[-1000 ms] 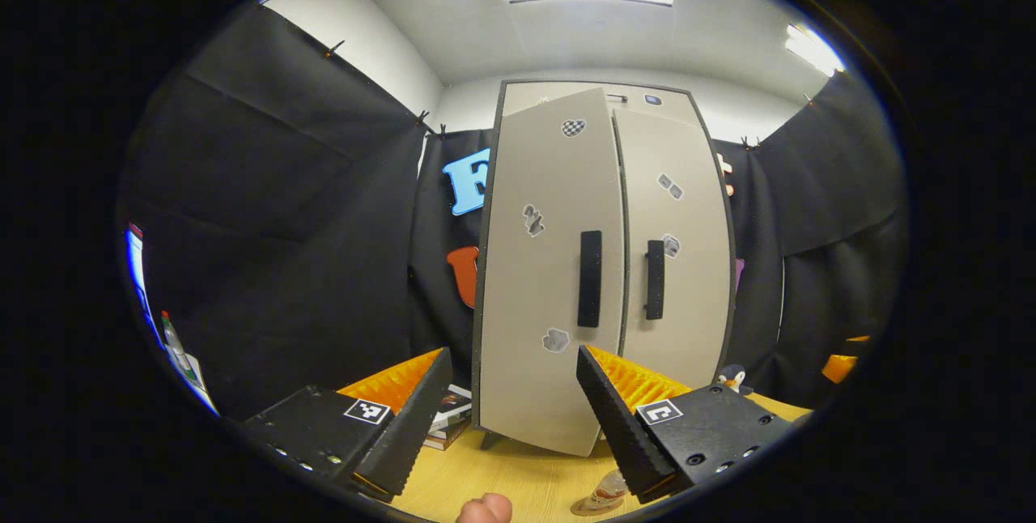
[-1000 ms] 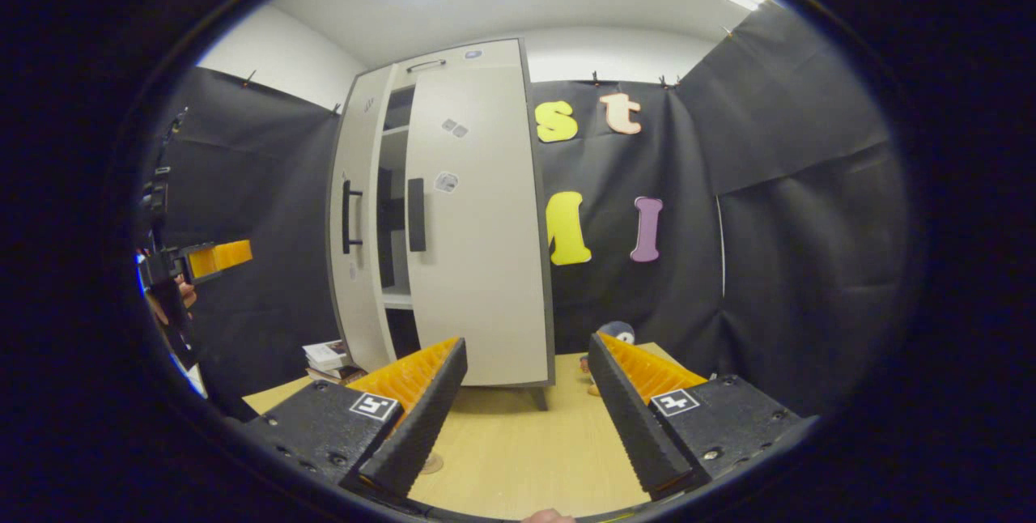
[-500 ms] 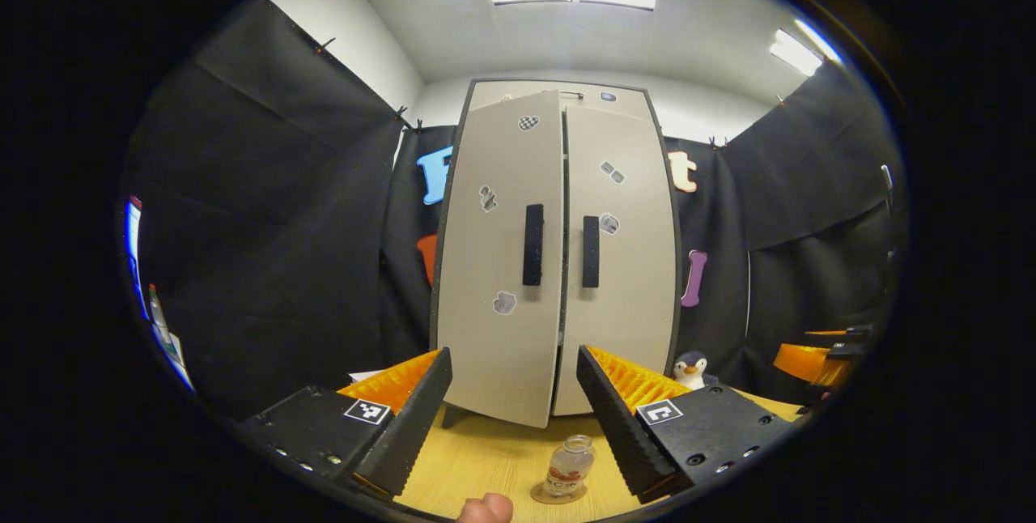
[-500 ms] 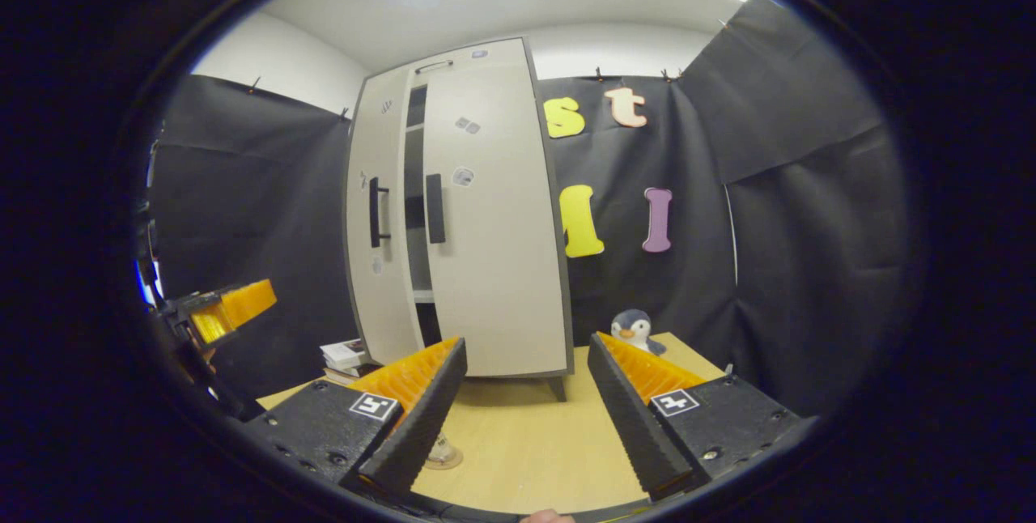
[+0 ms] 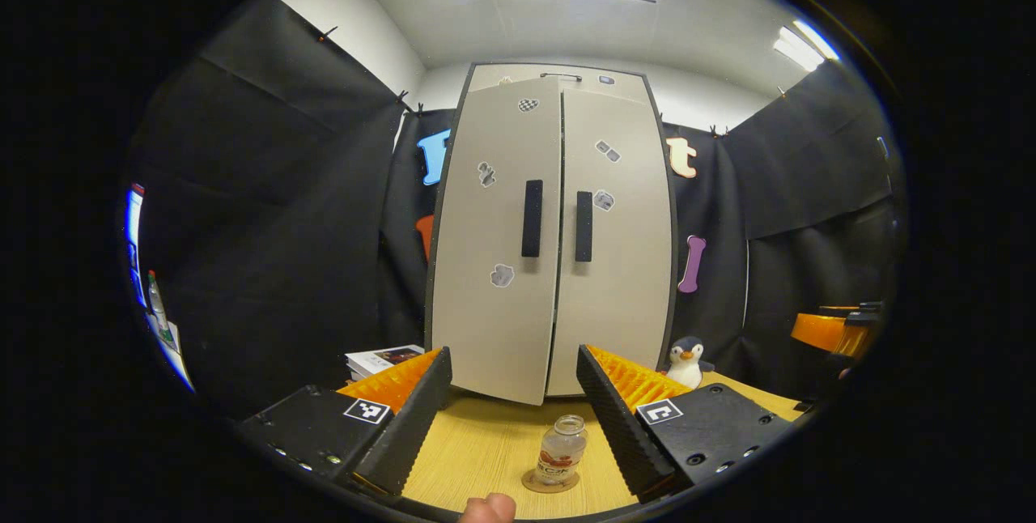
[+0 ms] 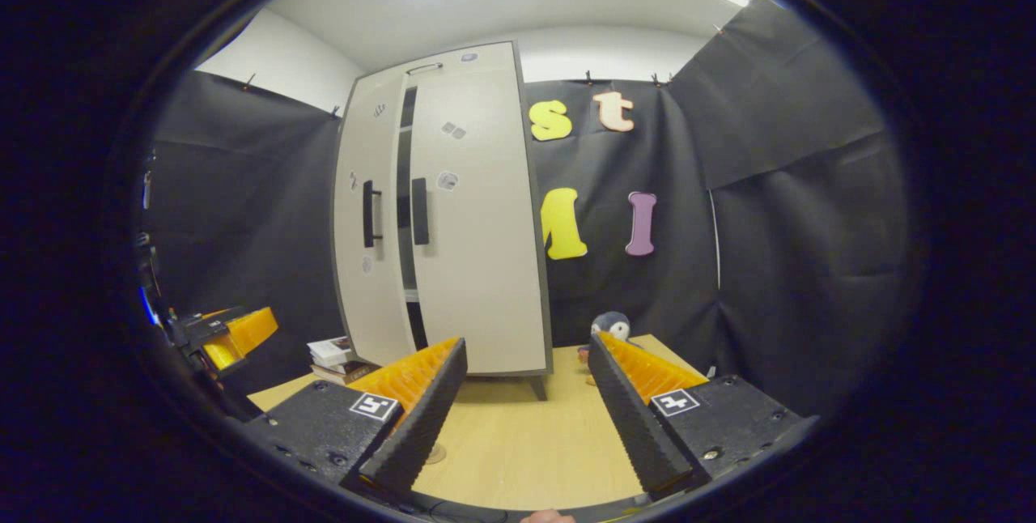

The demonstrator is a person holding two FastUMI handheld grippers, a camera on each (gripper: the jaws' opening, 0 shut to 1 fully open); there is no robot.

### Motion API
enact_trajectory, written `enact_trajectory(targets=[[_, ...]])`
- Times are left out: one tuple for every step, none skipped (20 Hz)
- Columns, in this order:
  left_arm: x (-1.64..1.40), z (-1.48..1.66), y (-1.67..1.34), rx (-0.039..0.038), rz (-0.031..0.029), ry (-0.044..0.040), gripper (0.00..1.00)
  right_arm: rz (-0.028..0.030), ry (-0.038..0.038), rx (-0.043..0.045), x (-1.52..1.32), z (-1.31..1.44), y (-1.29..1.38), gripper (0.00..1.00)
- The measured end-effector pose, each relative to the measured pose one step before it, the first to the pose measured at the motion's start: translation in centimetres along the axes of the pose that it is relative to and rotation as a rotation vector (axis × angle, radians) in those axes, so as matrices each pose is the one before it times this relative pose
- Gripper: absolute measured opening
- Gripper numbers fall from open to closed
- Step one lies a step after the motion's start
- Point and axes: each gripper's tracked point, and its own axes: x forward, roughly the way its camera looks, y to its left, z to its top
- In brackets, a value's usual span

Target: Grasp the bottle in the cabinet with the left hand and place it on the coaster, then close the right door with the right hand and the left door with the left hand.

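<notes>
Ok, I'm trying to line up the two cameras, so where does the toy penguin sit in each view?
Left gripper view: the toy penguin is low and right of centre, just right of the cabinet base.
Right gripper view: the toy penguin is low and near centre, again right of the cabinet, with its lower part hidden.
Shared landmark: the cabinet, with the penguin at its right corner.

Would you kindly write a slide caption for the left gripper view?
Bottle standing on its coaster between the open left tool, facing the cabinet, left door slightly ajar.
</notes>
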Motion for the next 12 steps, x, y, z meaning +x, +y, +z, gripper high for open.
enact_trajectory(targets=[[-0.108,0.045,-0.064,-0.00118,-0.00244,0.00202,0.95,-0.00351,-0.00053,0.00721,-0.047,0.149,-0.152,0.99],[-0.048,0.095,0.103,-0.00351,0.00057,-0.00101,0.95,-0.0008,-0.0004,0.0071,-0.169,0.035,0.048,0.94],[-0.05,0.083,0.028,-0.00244,-0.00023,-0.0009,0.99,-0.00057,-0.00235,0.0036,-0.107,0.108,-0.011,0.98],[-0.111,0.071,0.06,0.00011,-0.00055,-0.00022,0.95,-0.00213,-0.00342,-0.00102,-0.165,0.061,-0.012,0.98],[-0.025,0.035,0.043,0.00174,-0.00048,-0.00165,0.95,-0.00319,-0.00096,-0.00456,-0.09,0.108,-0.026,0.98],[-0.085,0.062,0.023,0.00245,-0.00036,-0.00134,0.95,-0.00083,0.00014,-0.00634,-0.178,-0.079,0.021,0.94],[-0.082,0.048,0.058,0.00233,0.00132,-0.00039,0.95,-0.00021,0.00023,-0.00319,-0.046,0.051,0.055,0.94],[-0.123,0.001,-0.089,0.00119,-0.00089,0.00014,0.95,0.00197,0.00104,0.00062,0.039,-0.025,0.132,0.94],[-0.053,0.049,0.014,0.00069,-0.00147,-0.00015,0.95,0.00307,-0.00129,0.00333,-0.018,0.084,0.162,0.94],[-0.163,0.14,0.006,-0.00089,0.00049,-0.00353,0.95,0.00194,-0.00232,0.00219,-0.09,0.136,0.221,0.98],[-0.086,0.059,0.074,-0.00212,-0.00013,-0.00236,0.99,0.00125,-0.0022,-0.00136,-0.029,0.156,0.08,0.98],[0.012,0.014,0.047,-0.00163,-0.00078,0.00129,0.99,0.00149,-0.00227,-0.00329,-0.03,0.056,0.161,0.98]])
